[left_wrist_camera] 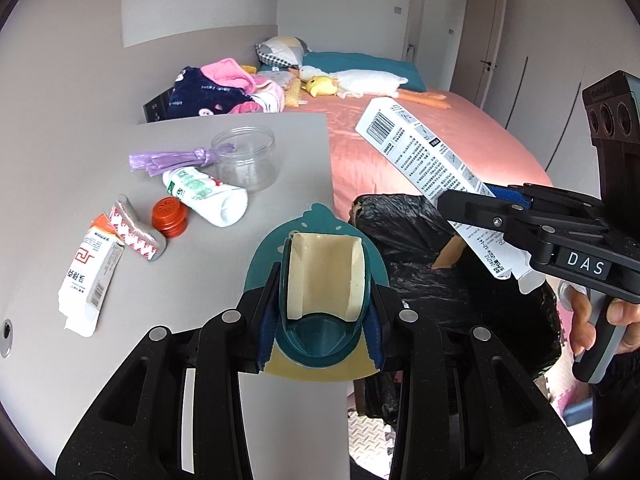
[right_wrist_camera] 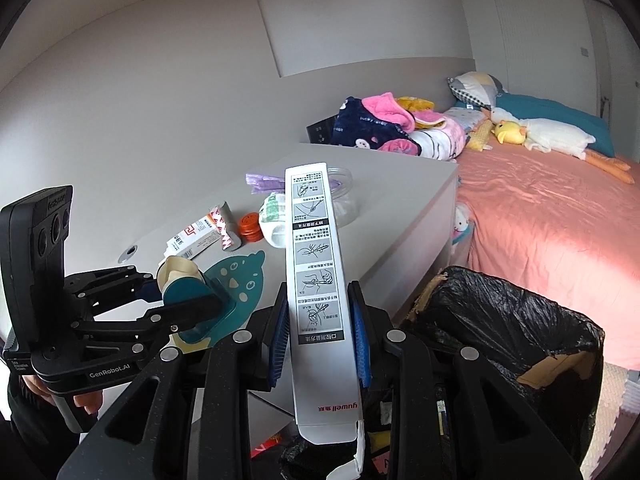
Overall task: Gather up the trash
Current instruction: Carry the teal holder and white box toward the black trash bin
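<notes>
On the counter [left_wrist_camera: 280, 136] at my left I see a small white carton [left_wrist_camera: 90, 276], a red cap [left_wrist_camera: 170, 217], a white tube [left_wrist_camera: 206, 196] and a clear jar [left_wrist_camera: 246, 160]. My left hand-held gripper [left_wrist_camera: 320, 332] grips a teal tape dispenser [left_wrist_camera: 320, 296] at the counter's edge. My right hand-held gripper [right_wrist_camera: 320, 336] clamps a long white box [right_wrist_camera: 320, 292], near the black-lined trash bin [right_wrist_camera: 520, 320] beside the bed [right_wrist_camera: 560, 232].
</notes>
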A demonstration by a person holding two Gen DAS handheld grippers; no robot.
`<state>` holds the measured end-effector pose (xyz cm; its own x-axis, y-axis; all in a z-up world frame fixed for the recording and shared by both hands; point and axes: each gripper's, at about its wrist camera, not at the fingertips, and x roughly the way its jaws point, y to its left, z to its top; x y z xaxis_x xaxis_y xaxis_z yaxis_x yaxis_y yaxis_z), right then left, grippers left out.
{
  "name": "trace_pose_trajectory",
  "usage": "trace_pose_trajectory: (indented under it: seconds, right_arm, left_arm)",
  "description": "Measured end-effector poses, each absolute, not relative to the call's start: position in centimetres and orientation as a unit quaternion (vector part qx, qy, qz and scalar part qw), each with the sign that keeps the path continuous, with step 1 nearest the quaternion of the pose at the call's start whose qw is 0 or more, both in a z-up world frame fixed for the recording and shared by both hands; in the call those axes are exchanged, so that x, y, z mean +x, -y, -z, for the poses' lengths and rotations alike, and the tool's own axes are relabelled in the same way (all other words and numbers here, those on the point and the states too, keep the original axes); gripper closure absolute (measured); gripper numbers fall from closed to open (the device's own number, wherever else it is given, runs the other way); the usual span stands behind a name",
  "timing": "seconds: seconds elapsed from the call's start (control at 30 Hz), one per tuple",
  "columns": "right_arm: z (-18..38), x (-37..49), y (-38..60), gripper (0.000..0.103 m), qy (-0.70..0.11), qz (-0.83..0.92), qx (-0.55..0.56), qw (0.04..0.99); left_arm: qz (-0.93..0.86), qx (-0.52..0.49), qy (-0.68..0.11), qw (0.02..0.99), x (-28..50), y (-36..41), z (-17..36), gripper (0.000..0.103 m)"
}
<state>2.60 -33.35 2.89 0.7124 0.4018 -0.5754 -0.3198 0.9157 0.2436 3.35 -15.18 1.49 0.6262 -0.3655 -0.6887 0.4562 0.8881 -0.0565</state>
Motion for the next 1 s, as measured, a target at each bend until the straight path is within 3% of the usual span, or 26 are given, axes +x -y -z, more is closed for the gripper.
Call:
trace_pose_trajectory:
  seconds: [1.0]
  right_arm:
    - [-2.9,-0.6,43.4,0.073,-0.313,-0.084,0.116,0.939]
  left_arm:
    - [0.336,0.097,-0.382,0.856,3.5,26.5,-0.5,0.068]
